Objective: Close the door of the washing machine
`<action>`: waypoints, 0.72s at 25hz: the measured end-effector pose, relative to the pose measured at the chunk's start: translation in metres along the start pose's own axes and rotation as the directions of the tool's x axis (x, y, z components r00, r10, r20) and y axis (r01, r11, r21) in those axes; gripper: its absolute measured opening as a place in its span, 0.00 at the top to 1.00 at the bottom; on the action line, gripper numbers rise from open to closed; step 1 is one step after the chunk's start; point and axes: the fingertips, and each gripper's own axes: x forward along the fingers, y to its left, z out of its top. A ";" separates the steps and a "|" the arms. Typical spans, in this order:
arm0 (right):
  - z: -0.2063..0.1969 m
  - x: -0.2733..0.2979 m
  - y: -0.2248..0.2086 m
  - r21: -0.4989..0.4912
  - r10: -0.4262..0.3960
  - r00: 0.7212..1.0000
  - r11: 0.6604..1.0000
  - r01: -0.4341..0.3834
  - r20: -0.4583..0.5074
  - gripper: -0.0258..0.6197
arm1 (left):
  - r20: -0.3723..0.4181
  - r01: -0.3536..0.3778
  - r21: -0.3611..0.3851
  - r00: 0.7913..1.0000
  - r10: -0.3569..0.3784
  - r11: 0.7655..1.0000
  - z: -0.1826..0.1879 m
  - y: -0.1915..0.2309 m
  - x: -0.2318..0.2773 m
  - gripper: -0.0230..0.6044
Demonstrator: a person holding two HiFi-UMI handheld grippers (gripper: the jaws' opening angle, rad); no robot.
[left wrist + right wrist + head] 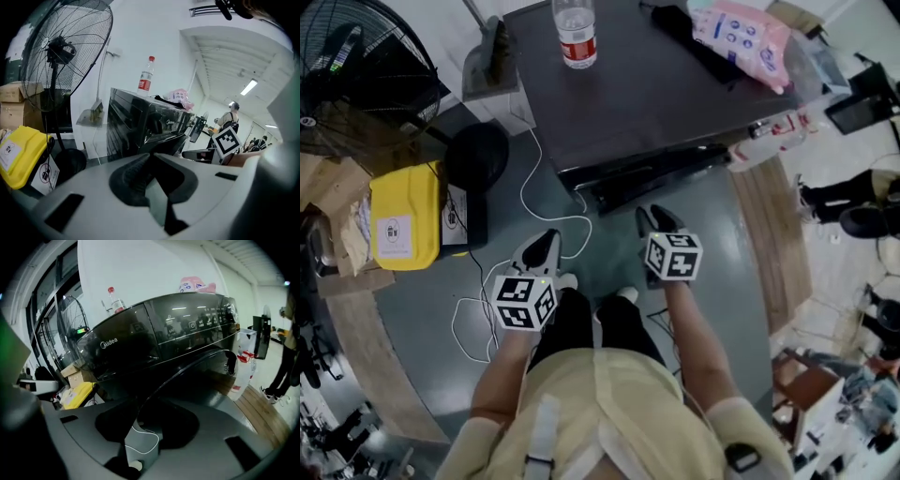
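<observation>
Washing machine (pixel 656 84) sits at 12 o'clock in head view, a dark front-loader. Its door (pixel 661 176) is ajar, sticking out of the front toward the person. Door's long axis there runs approx 8-to-2 o'clock, i.e. across the person's front.

Right hand-held gripper (pixel 657 223): jaws wide apart, nothing held. Door lies straight at 12 o'clock from it, near but apart in head view. In right gripper view the door's curved rim runs from approx 2 o'clock down into the gap betw. the jaws. No pad presses on it.

Left hand-held gripper (pixel 547 246): tips look together, empty. Door is at approx 1–2 o'clock from it, further off, w/ bare floor betw.

Judgement: right is nearer and lined up, so the push prob. goes w/ right, toward 12 o'clock against the door face, square to its long axis. Risk: rim slips betw. the open jaws instead of being pushed.
</observation>
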 end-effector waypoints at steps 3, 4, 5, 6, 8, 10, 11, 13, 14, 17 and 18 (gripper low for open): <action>0.004 -0.017 0.006 0.031 0.011 1.000 0.999 -0.012 0.025 0.76 | -0.004 0.026 -0.003 1.000 -0.026 1.000 0.001 -0.003 0.000 0.93; 0.006 -0.023 0.008 0.038 0.012 0.999 0.999 -0.013 0.035 0.76 | -0.005 0.034 -0.001 0.999 -0.034 0.999 0.002 -0.004 0.000 0.93; 0.008 -0.029 0.010 0.044 0.012 0.999 0.999 -0.014 0.044 0.76 | -0.005 0.041 0.002 0.999 -0.041 0.999 0.003 -0.006 -0.001 0.93; 0.010 -0.035 0.012 0.050 0.013 0.999 0.999 -0.016 0.052 0.76 | -0.005 0.049 0.006 0.999 -0.049 0.999 0.004 -0.008 -0.001 0.93; 0.013 -0.045 0.017 0.060 0.019 0.998 0.998 -0.024 0.068 0.76 | -0.002 0.064 0.012 0.998 -0.064 0.998 0.008 -0.011 -0.002 0.93; 0.016 -0.055 0.023 0.065 0.026 0.996 0.997 -0.032 0.085 0.77 | -0.001 0.080 0.018 0.997 -0.080 0.997 0.012 -0.014 -0.003 0.93; 0.018 -0.060 0.027 0.067 0.028 0.995 0.997 -0.034 0.094 0.78 | -0.001 0.089 0.023 0.996 -0.089 0.996 0.014 -0.016 -0.004 0.93; 0.021 -0.069 0.034 0.067 0.029 0.993 0.997 -0.037 0.113 0.79 | 0.001 0.107 0.034 0.994 -0.107 0.994 0.017 -0.019 -0.007 0.93; 0.022 -0.074 0.037 0.066 0.028 0.992 0.997 -0.036 0.122 0.80 | 0.003 0.115 0.039 0.993 -0.116 0.993 0.019 -0.020 -0.008 0.93; 0.025 -0.085 0.045 0.059 0.015 0.990 0.998 -0.023 0.142 0.82 | 0.006 0.139 0.048 0.990 -0.139 0.989 0.022 -0.022 -0.011 0.93; 0.026 -0.089 0.047 0.059 0.007 0.989 0.998 -0.016 0.150 0.83 | 0.006 0.146 0.051 0.989 -0.146 0.988 0.022 -0.023 -0.012 0.93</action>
